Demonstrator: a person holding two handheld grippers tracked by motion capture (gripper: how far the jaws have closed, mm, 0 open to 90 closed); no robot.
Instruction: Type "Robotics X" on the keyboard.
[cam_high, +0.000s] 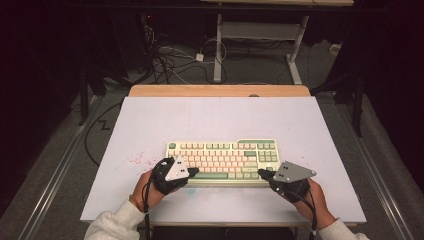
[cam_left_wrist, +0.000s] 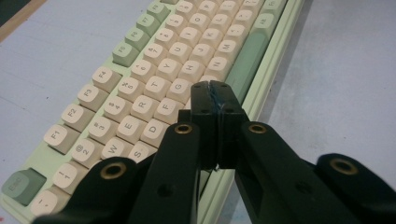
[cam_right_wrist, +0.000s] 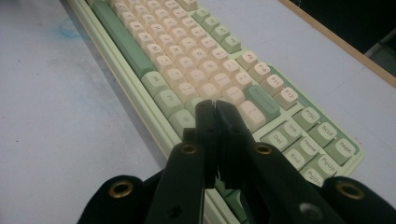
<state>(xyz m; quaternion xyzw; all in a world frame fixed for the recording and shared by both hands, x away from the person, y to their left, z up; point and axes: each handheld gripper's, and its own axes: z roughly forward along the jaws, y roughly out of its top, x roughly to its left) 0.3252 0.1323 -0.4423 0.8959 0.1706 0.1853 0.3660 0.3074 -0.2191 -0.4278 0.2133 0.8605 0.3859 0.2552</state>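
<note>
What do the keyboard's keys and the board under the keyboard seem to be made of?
The keys look like moulded plastic with a smooth matte finish: rounded edges, even cream and green colour, printed letters. The board looks like a pale painted or laminated sheet, matte, with faint red speckles; a bare wooden edge shows at its far side, so probably wood underneath.
</note>
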